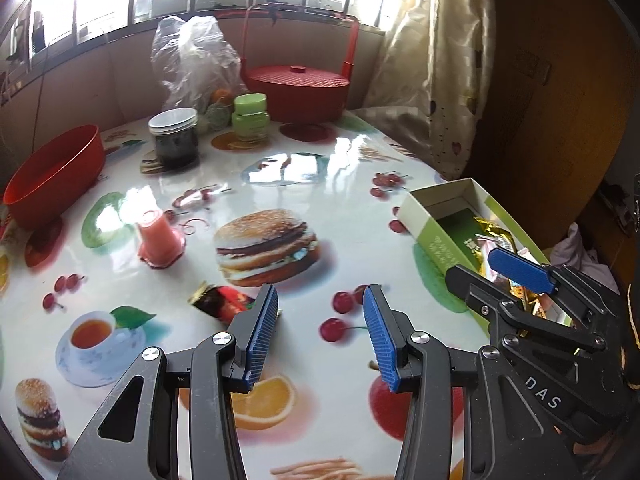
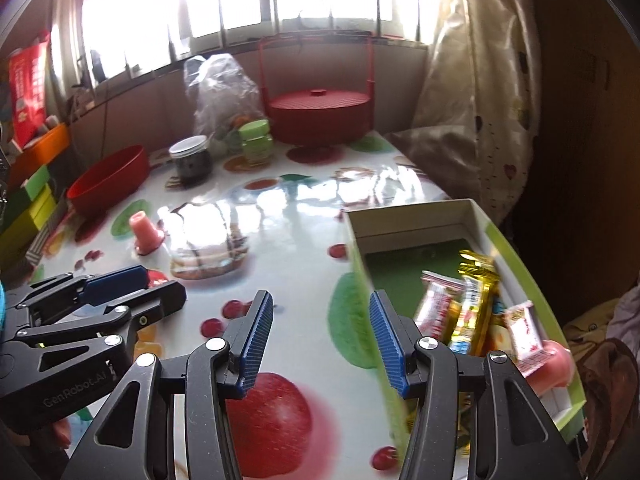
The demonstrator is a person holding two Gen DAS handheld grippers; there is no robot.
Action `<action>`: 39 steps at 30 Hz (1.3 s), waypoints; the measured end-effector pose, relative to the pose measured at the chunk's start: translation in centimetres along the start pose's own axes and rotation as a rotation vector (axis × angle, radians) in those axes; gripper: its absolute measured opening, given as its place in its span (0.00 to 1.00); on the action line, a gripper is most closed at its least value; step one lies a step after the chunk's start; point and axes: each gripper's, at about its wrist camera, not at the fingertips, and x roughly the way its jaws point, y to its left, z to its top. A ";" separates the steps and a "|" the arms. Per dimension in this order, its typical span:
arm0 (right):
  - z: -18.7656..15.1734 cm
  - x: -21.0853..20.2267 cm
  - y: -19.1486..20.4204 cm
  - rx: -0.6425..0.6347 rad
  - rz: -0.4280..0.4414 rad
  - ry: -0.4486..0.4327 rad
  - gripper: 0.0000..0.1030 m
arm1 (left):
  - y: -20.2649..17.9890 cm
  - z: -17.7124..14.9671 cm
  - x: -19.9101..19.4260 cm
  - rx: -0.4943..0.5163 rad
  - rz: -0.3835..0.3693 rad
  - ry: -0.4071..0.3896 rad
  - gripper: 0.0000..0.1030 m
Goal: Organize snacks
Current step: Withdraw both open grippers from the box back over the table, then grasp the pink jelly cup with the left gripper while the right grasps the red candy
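A green-and-white open box (image 1: pixel 434 208) (image 2: pixel 496 240) sits at the table's right edge, holding several wrapped snacks (image 2: pixel 472 300), gold and pink-white. A pink jelly cup (image 1: pixel 157 236) (image 2: pixel 144 230) stands upside down on the table's left part. A dark red snack packet (image 1: pixel 222 300) lies flat just ahead of my left gripper's left finger. My left gripper (image 1: pixel 320 332) hovers open over the tablecloth, nothing between its blue pads. My right gripper (image 2: pixel 320 340) is open too, empty, beside the box's left wall. In the left wrist view the right gripper (image 1: pixel 492 270) reaches over the box.
A red bowl (image 1: pixel 56 172) sits far left, a dark jar (image 1: pixel 174 138) and green jar (image 1: pixel 250 116) behind, with a plastic bag (image 1: pixel 192 60) and a red lidded basket (image 1: pixel 296 88) at the back. A curtain (image 1: pixel 436 60) hangs on the right. Stacked boxes (image 2: pixel 32 196) stand left.
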 end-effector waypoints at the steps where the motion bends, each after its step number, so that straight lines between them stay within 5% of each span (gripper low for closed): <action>1: 0.0 0.1 0.3 -0.005 0.007 0.000 0.48 | 0.4 -0.1 -0.1 -0.008 0.006 -0.003 0.45; 23: 1.3 4.5 7.6 -0.099 0.219 0.055 0.48 | 9.4 -0.2 -0.5 -0.126 0.095 -0.010 0.45; 39: 1.0 7.9 11.6 -0.193 0.305 0.133 0.50 | 12.2 1.3 2.0 -0.139 0.089 0.002 0.45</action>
